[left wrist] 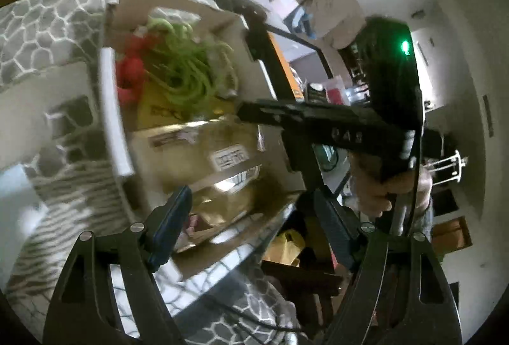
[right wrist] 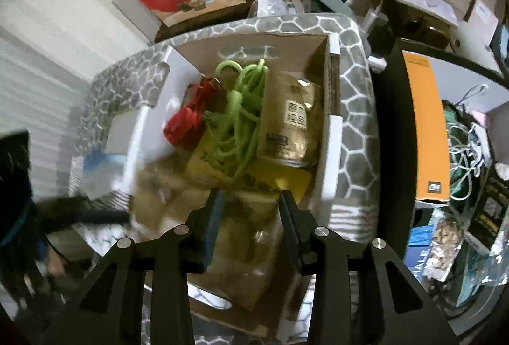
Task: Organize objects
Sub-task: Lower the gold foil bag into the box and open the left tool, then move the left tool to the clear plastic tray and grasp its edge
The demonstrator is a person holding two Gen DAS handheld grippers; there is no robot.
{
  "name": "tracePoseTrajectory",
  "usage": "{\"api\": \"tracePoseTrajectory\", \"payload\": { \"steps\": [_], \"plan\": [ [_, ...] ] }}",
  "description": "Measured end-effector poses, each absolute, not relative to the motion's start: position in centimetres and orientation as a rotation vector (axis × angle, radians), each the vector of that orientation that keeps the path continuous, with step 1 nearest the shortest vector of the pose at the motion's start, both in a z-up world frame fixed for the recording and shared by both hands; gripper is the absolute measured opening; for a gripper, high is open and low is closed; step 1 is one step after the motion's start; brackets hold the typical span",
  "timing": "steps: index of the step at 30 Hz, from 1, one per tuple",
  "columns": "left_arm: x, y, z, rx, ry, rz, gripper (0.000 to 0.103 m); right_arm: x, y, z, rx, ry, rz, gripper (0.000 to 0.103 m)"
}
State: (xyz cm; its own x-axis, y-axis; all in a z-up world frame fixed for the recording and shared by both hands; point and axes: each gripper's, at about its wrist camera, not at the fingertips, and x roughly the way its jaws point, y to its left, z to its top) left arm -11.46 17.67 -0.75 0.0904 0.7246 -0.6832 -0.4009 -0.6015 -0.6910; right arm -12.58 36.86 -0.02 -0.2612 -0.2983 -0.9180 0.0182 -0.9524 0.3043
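Right gripper (right wrist: 251,202) hangs over the box (right wrist: 331,154), half spread, pinching nothing, aimed to drop in. Cord (right wrist: 241,122) lies at twelve o'clock beside the pouch (right wrist: 292,119). Left gripper (left wrist: 251,217) waits wide and empty at the box rim.

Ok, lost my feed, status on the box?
Both hand-held grippers open, empty: left, right. Cardboard box holds green cord, red clip. Nothing blocking.

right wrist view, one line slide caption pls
Open right tongs above a cardboard box holding green cord.
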Motion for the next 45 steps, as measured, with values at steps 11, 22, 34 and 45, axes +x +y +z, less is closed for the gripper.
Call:
{"api": "tracePoseTrajectory", "payload": {
  "steps": [11, 22, 34, 45],
  "plan": [
    [-11.4, 16.3, -0.2, -1.5, -0.283, 1.768, 0.08, -10.3, 37.0, 1.9, 1.745, -0.19, -2.509, 0.038],
    [-13.0, 11.7, 2.1, -1.467, -0.323, 1.888, 0.085, -9.1, 32.3, -1.0, 1.824, 0.136, -2.522, 0.047],
    [-16.5, 5.1, 1.7, -1.502, -0.231, 2.122, 0.086, -8.6, 32.0, -1.7, 1.895, 0.36, -2.541, 0.011],
    [-17.5, 4.6, -2.7, -1.545, 0.023, 2.193, 0.081, -7.8, 33.0, 2.3, 1.757, 0.109, -2.586, 0.038]
  ]
}}
